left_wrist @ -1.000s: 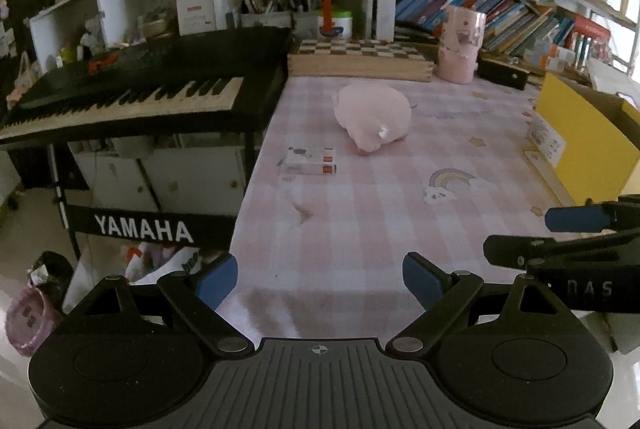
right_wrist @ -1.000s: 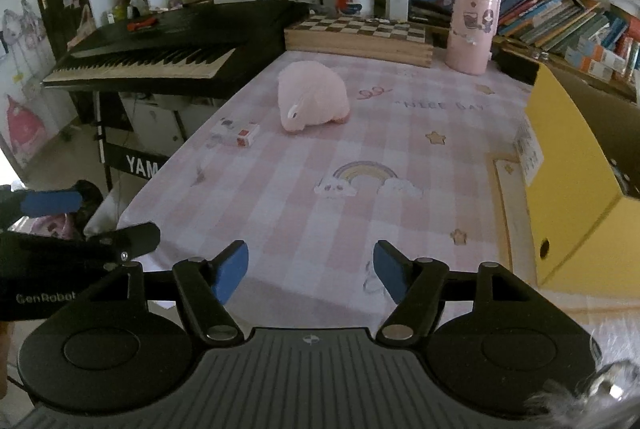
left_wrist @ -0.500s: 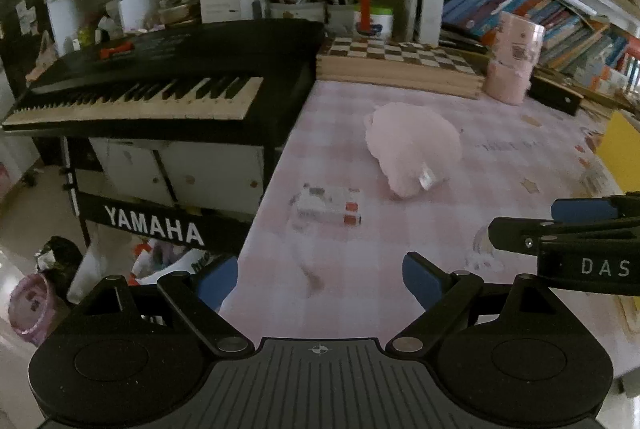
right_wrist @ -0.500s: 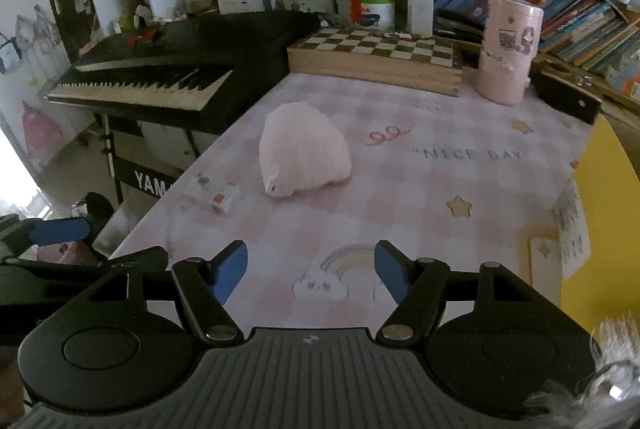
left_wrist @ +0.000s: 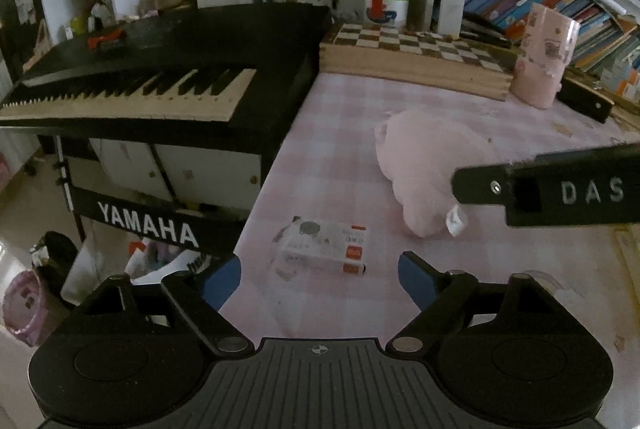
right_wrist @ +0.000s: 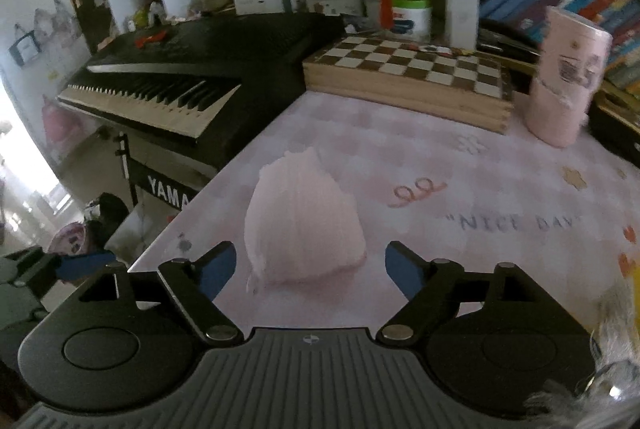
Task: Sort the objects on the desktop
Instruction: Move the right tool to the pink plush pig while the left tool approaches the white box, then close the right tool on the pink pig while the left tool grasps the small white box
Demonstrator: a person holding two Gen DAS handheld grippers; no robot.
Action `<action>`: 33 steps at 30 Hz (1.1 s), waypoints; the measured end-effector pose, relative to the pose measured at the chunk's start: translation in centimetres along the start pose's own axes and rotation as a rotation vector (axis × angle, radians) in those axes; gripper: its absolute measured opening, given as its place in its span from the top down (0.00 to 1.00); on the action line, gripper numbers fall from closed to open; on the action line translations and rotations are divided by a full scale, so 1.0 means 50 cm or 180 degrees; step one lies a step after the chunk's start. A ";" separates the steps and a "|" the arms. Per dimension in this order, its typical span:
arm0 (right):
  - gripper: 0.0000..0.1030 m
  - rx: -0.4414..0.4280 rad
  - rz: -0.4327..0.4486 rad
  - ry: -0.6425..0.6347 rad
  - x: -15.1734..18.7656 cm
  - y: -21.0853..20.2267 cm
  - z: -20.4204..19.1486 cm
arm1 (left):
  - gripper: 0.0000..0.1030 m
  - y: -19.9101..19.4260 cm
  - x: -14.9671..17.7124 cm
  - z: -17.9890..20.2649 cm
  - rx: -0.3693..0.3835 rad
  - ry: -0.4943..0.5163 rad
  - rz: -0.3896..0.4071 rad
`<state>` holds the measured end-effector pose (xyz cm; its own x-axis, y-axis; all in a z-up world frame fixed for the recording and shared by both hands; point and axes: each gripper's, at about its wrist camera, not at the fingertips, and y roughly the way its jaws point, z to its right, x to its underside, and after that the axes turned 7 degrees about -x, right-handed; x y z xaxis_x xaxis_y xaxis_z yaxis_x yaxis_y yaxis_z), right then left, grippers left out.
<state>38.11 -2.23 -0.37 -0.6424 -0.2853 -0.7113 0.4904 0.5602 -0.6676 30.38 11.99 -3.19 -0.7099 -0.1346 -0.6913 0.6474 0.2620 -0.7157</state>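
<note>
Nothing was sorted yet: your left gripper (left_wrist: 319,275), jaws closing but empty, neared the small box (left_wrist: 323,245) beside the pink plush (right_wrist: 302,225), which your opening, empty right gripper (right_wrist: 310,267) approached.

Plush toy (right_wrist: 302,221): pale pink. Small box (left_wrist: 323,245): white, red-orange accents. Surface (right_wrist: 500,189): pink-white check, rainbow and star prints. Chessboard (right_wrist: 412,63): brown-cream squares. Keyboard (left_wrist: 160,77): black, ivory keys. Cup (right_wrist: 566,93): pink.

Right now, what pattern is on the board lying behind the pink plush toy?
A brown-and-cream checkerboard pattern on the chessboard, clearest in the right wrist view.
</note>
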 end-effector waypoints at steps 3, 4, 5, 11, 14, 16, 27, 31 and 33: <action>0.21 -0.0055 -0.0046 -0.0110 -0.020 0.029 0.002 | 0.18 0.021 -0.007 0.006 -0.0032 0.0034 -0.0034; 0.21 -0.0075 -0.0064 -0.0135 -0.025 0.038 0.004 | 0.18 0.028 -0.009 0.007 -0.0047 0.0048 -0.0041; 0.21 -0.0097 -0.0086 -0.0153 -0.028 0.047 0.004 | 0.19 0.033 -0.011 0.008 -0.0057 0.0056 -0.0048; 0.21 -0.0177 -0.0170 -0.0252 -0.045 0.087 0.005 | 0.30 0.059 -0.020 0.014 -0.0044 0.0026 -0.0113; 0.21 -0.0176 -0.0193 -0.0307 -0.051 0.103 0.004 | 0.37 0.071 -0.024 0.019 -0.0018 0.0060 -0.0122; 0.21 -0.0169 -0.0212 -0.0326 -0.052 0.111 0.004 | 0.44 0.078 -0.024 0.025 0.0026 0.0109 -0.0146; 0.39 -0.0082 -0.0253 -0.0375 -0.048 0.116 0.011 | 0.47 0.061 -0.025 0.017 0.0136 0.0005 -0.0080; 0.39 -0.0058 -0.0211 -0.0220 -0.036 0.087 0.023 | 0.47 0.033 -0.023 0.014 0.0217 -0.0001 0.0000; 0.40 -0.0028 -0.0178 -0.0142 -0.029 0.069 0.028 | 0.47 0.017 -0.021 0.013 0.0255 0.0012 0.0033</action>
<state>41.55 -0.98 -1.94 -0.6417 -0.3505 -0.6822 0.4492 0.5491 -0.7047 31.86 11.74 -3.13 -0.7041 -0.1285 -0.6984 0.6746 0.1861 -0.7144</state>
